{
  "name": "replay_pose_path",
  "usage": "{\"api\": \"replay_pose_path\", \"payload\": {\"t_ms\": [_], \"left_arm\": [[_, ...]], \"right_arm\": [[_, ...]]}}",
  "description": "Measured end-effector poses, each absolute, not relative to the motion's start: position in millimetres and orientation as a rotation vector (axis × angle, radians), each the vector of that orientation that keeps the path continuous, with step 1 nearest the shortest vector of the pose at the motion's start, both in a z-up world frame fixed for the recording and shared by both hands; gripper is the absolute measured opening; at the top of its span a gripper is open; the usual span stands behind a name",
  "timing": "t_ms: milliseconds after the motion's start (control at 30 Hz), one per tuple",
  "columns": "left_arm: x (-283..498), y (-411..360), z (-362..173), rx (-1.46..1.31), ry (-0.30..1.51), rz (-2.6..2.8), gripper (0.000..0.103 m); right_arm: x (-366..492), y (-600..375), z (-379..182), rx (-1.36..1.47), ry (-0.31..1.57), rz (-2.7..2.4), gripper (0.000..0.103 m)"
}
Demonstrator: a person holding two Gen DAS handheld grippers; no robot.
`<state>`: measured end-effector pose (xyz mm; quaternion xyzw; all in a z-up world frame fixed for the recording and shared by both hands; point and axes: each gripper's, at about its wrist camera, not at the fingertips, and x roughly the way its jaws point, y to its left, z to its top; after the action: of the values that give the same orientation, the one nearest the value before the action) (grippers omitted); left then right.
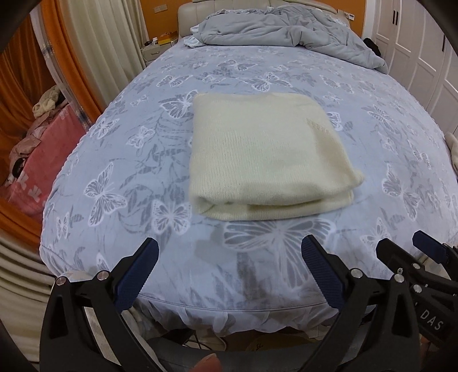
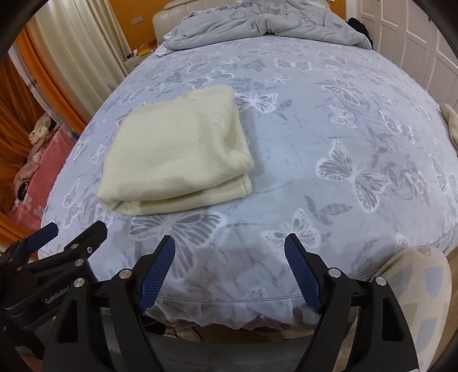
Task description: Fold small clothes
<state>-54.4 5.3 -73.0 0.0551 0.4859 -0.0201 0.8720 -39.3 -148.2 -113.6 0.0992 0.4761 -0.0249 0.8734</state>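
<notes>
A cream knitted garment (image 1: 266, 154) lies folded into a flat rectangle on the blue butterfly-print bed sheet (image 1: 128, 160); it also shows in the right wrist view (image 2: 177, 154), left of centre. My left gripper (image 1: 230, 251) is open and empty, held over the bed's front edge, short of the garment. My right gripper (image 2: 230, 247) is open and empty, over the front edge to the right of the garment. The right gripper shows at the right edge of the left wrist view (image 1: 400, 246), and the left gripper at the left edge of the right wrist view (image 2: 77, 229).
A crumpled grey duvet (image 1: 286, 25) lies at the head of the bed. A pink box with clothes (image 1: 43, 154) stands on the left by orange curtains. White wardrobe doors (image 1: 423, 51) are on the right. A patterned cushion (image 2: 420, 292) sits at the lower right.
</notes>
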Motion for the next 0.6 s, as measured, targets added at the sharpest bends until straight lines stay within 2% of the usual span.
{"api": "replay_pose_path", "payload": {"t_ms": [600], "left_arm": [[-63, 8, -64, 0.151, 0.964, 0.008, 0.098]], "right_arm": [[-44, -133, -109, 0.2, 0.991, -0.036, 0.077]]}}
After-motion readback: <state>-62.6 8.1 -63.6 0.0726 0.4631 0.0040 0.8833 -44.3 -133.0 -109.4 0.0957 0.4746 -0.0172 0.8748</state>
